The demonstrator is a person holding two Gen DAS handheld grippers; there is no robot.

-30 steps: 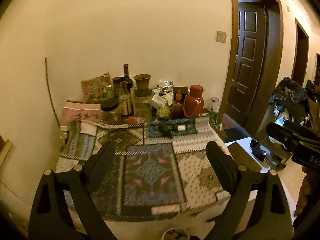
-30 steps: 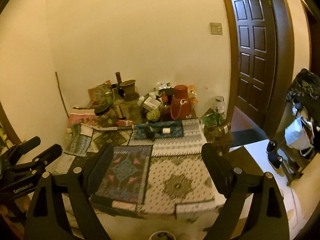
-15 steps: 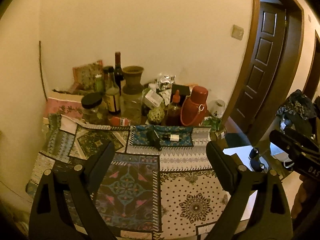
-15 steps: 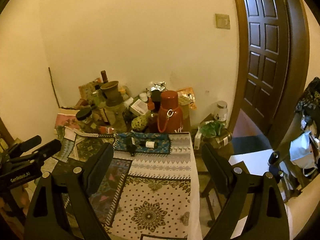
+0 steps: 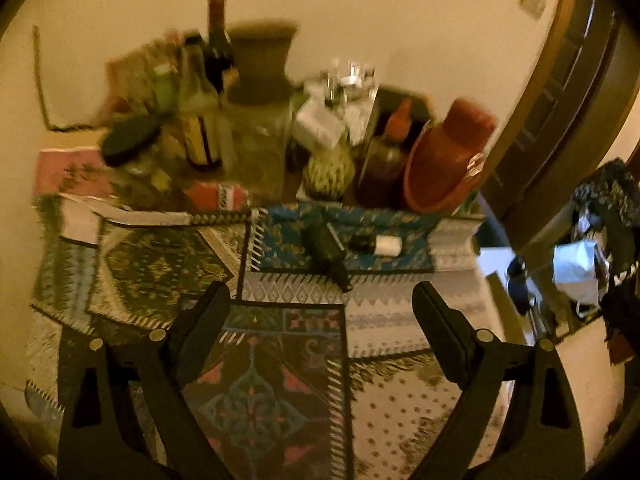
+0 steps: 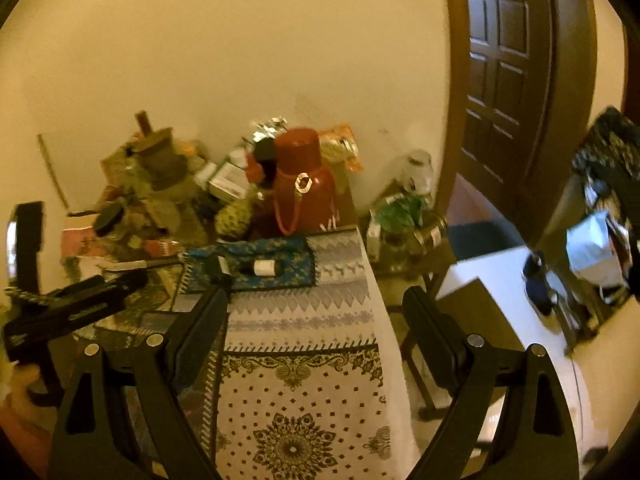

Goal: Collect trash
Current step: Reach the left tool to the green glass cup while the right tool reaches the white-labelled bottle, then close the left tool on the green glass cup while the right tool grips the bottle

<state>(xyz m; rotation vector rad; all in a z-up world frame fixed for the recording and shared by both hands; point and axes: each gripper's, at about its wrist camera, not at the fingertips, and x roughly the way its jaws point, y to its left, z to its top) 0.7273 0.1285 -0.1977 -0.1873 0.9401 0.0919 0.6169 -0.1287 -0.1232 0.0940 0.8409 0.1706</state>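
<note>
Both pairs of tongs stand wide apart with nothing between them: the left tongs (image 5: 322,316) hang over the patterned tabletop (image 5: 400,312), and the right tongs (image 6: 316,316) near its right edge. Just beyond the left tongs, on the blue cloth, lies a dark bottle (image 5: 326,250) on its side, its neck slanting toward them; a small white-capped vial (image 5: 376,245) lies crosswise beside it. The left hand looks nearer. The right view alone shows the left tongs from the side and the stool of clutter past the tabletop.
</note>
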